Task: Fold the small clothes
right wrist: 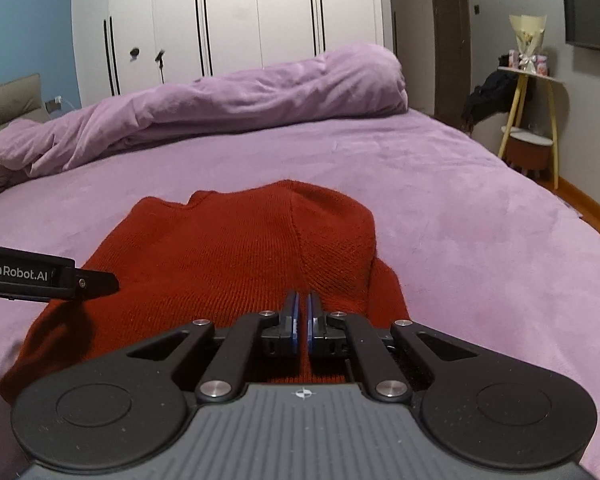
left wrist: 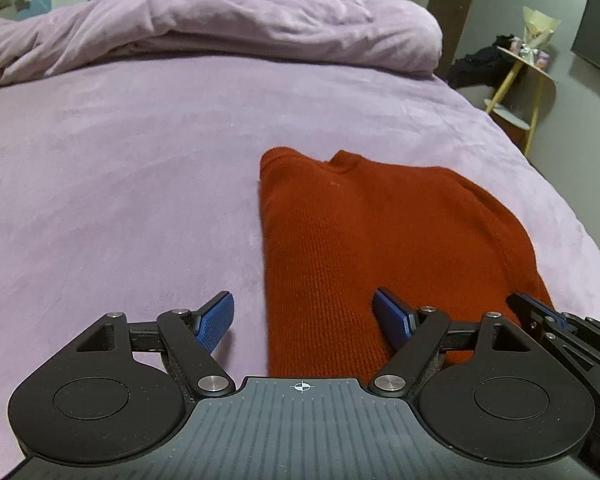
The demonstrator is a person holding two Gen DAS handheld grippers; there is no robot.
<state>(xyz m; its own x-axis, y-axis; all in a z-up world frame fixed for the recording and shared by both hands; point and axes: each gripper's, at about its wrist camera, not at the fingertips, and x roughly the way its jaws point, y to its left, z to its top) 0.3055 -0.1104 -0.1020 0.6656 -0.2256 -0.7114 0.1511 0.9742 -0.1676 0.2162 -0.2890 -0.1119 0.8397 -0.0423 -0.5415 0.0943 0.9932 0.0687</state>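
Observation:
A small red knitted sweater (left wrist: 364,232) lies partly folded on the purple bed; it also shows in the right wrist view (right wrist: 228,248). My left gripper (left wrist: 304,316) is open, its blue pads spread wide over the sweater's near left edge, one pad over the bedsheet. My right gripper (right wrist: 301,312) has its blue pads nearly together over the near edge of the sweater; whether cloth sits between them is hard to tell. The right gripper also appears at the right edge of the left wrist view (left wrist: 540,312), and the left gripper's body shows in the right wrist view (right wrist: 40,274).
The purple bed (left wrist: 120,184) spreads all around. A rolled purple duvet (right wrist: 220,108) lies along its far side. White wardrobes (right wrist: 228,16) stand behind. A yellow-legged side table (right wrist: 532,80) with flowers and dark clothes stands at right by the floor.

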